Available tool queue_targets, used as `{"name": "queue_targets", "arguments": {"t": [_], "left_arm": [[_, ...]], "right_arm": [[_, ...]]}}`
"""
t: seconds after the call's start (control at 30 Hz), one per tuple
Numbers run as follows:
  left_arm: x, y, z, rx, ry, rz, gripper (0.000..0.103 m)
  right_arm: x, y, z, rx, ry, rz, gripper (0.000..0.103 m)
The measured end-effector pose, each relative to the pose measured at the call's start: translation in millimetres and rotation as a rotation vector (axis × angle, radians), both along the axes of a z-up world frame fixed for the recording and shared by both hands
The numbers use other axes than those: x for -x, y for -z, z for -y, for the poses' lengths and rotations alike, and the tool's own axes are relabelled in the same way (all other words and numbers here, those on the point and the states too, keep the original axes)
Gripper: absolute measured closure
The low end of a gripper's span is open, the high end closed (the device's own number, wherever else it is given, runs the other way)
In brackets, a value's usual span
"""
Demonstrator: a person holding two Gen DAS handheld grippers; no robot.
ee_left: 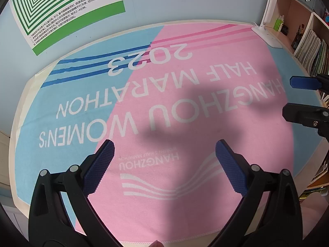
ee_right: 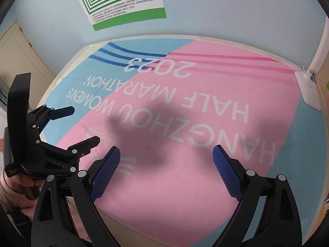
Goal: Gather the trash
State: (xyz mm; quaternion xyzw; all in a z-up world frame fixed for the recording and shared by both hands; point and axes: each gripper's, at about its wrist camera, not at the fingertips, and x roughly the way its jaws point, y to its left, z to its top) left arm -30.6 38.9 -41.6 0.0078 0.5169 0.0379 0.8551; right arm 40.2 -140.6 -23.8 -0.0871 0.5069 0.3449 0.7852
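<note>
No trash shows in either view. My left gripper (ee_left: 164, 150) is open and empty, held above a pink and blue marathon towel (ee_left: 156, 107) spread on the desk. It also shows at the left of the right wrist view (ee_right: 84, 123), open. My right gripper (ee_right: 166, 154) is open and empty above the same towel (ee_right: 185, 123). Its two fingers enter the left wrist view from the right edge (ee_left: 287, 96), spread apart. Both grippers cast dark shadows on the towel.
A white desk lamp base (ee_left: 267, 35) stands at the towel's far right corner, also in the right wrist view (ee_right: 310, 90). A bookshelf (ee_left: 308, 47) with books lines the right side. A green-striped poster (ee_left: 61, 10) hangs on the blue wall behind. A door (ee_right: 18, 61) is at left.
</note>
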Motion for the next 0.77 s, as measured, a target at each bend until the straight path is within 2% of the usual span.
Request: {"name": "queue_targets", "arguments": {"t": [0.77], "left_arm": [[-2.5, 3.8, -2.3, 0.005, -0.025, -0.024, 0.007]], "right_arm": [[-1.1, 0.6, -0.2, 0.004, -0.001, -0.004, 0.013]]}}
